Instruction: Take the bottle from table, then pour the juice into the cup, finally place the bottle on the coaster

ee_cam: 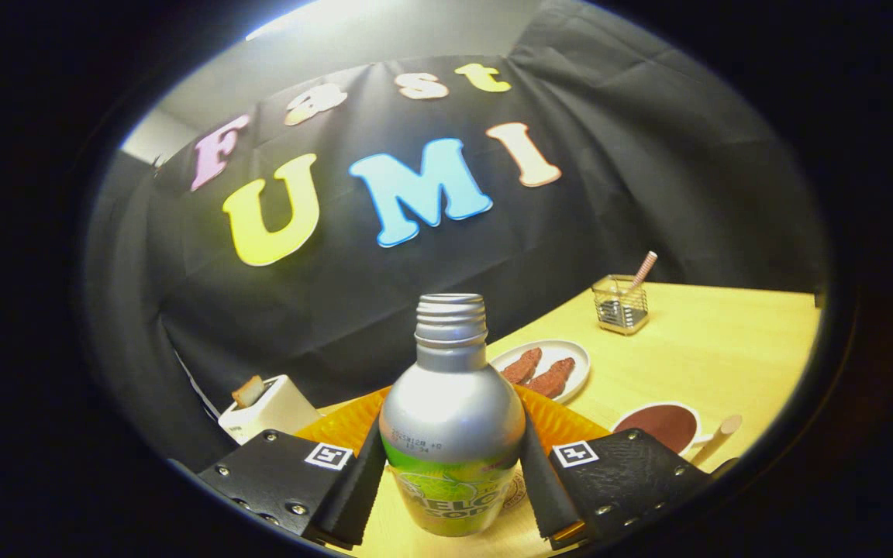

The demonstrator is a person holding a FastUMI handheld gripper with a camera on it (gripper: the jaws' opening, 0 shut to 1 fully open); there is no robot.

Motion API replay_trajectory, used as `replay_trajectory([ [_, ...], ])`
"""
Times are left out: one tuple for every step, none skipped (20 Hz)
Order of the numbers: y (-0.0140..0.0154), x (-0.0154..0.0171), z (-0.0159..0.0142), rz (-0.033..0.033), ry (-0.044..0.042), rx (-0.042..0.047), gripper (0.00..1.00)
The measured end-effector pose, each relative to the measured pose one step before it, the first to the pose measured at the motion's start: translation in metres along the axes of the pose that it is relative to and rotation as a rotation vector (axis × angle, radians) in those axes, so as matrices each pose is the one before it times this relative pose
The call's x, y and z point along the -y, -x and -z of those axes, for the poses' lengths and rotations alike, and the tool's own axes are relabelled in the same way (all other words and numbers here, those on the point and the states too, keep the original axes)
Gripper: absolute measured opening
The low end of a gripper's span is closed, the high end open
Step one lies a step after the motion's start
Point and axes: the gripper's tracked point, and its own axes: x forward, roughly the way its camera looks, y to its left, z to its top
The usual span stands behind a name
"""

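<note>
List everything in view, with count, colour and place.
Capless aluminium bottle with green label: one, silver and green, between the tongs' fingers.
Ridged orange mat: one, behind the bottle.
White oval plate: one, holding two reddish-brown pieces, beyond the bottle.
White toaster: one, beside the mat.
Clear holder with a striped straw: one, farther along the table.
White cup of brown liquid: one, by the tongs.
Wooden table: one, yellow.
Tongs: one, both fingers pressed on the bottle.

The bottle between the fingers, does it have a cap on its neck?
No, the bottle, gripped by the gripper, shows bare screw threads and an open mouth.
</note>
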Motion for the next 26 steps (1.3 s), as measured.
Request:
replay_trajectory([
  [-0.00265, -0.00118, 0.00116, 0.00407, 0.05619, 0.01155, 0.79],
  [-0.00155, -0.00227, -0.00017, 0.00477, 0.06125, 0.01214, 0.79],
  [-0.00146, -0.00238, -0.00314, 0.00009, 0.06934, 0.02648, 0.79],
  [-0.00234, -0.00059, -0.00053, 0.00723, 0.04564, 0.01892, 0.79],
  [-0.00184, -0.00316, -0.00058, -0.01735, 0.0258, 0.02334, 0.79],
  [-0.00321, -0.0077, 0.00029, -0.02665, 0.01345, 0.02459, 0.79],
  [-0.00281, -0.00263, 0.00373, -0.00987, 0.01111, 0.00818, 0.79],
  [-0.0022, 0.00322, 0.00914, -0.00391, 0.00619, -0.00317, 0.79],
  [-0.00375, 0.00153, 0.00685, 0.00282, -0.00225, -0.01083, 0.79],
  [-0.00307, -0.00089, 0.00456, -0.00604, -0.00439, -0.00556, 0.79],
  [-0.00287, -0.00123, 0.00249, -0.00468, 0.00241, 0.00423, 0.79],
  [-0.0041, 0.00235, 0.00141, 0.0018, 0.00775, 0.00701, 0.79],
  [-0.00283, 0.00221, 0.00326, 0.00155, 0.01005, 0.00476, 0.79],
  [-0.00344, 0.00191, 0.00615, 0.00295, 0.00413, -0.00537, 0.79],
  [-0.0023, -0.0011, 0.00513, -0.00839, -0.00458, -0.00557, 0.79],
  [-0.00294, -0.00049, 0.00607, -0.00373, -0.00033, -0.00698, 0.79],
  [-0.00182, 0.0007, 0.00386, 0.00071, 0.00128, -0.00884, 0.79],
  [-0.00181, -0.00016, 0.00385, 0.00124, -0.00072, -0.00595, 0.79],
  [-0.00255, -0.00133, 0.00196, -0.00305, -0.00158, 0.00029, 0.79],
  [-0.00225, -0.00085, 0.00382, -0.00198, -0.00407, -0.00366, 0.79],
  [-0.00212, -0.00125, 0.0015, -0.00396, 0.00095, -0.00011, 0.79],
  [-0.0024, 0.00116, 0.00344, 0.00553, 0.00858, -0.00612, 0.79],
  [-0.00171, 0.00103, 0.00333, 0.00176, 0.00138, -0.00626, 0.79],
  [0.00118, -0.00087, 0.00214, 0.001, 0.00039, -0.00317, 0.79],
  [-0.00071, 0.00055, -0.00298, 0.00692, -0.00057, 0.01863, 0.79],
  [-0.00023, 0.00073, 0.00438, 0.00085, -0.00584, -0.0068, 0.79],
])
